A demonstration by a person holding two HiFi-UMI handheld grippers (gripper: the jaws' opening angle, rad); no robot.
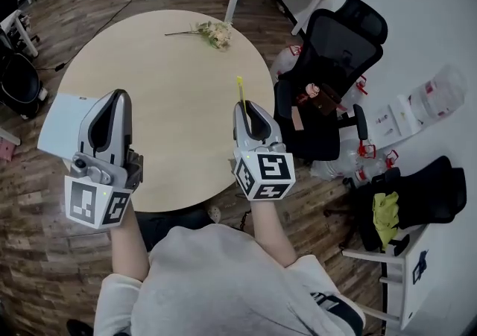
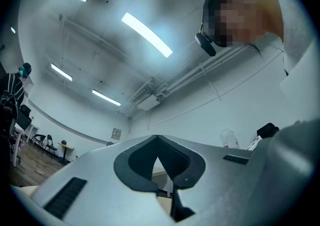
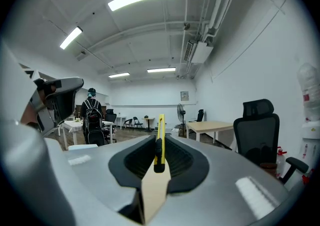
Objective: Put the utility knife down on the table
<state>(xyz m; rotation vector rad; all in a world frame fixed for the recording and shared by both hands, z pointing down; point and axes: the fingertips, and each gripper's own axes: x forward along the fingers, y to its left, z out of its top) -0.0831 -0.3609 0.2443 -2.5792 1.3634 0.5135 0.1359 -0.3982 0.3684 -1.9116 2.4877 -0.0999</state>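
A slim yellow utility knife [image 1: 240, 89] with a black slider stands on edge between the jaws of my right gripper [image 1: 244, 106], which is shut on it. Its tip pokes out forward over the round wooden table [image 1: 164, 81], near the right edge. In the right gripper view the knife [image 3: 160, 126] rises from the right gripper [image 3: 160, 139], held level above the tabletop. My left gripper [image 1: 118, 94] hovers over the table's left side, shut with nothing in it. In the left gripper view the left gripper [image 2: 157, 138] points up toward the ceiling, its tips touching.
A sprig of pale flowers [image 1: 212, 32] lies at the table's far side. A white sheet [image 1: 62, 121] rests on the left edge by my left gripper. A black office chair [image 1: 333, 66] stands close to the right of the table, with clutter beyond.
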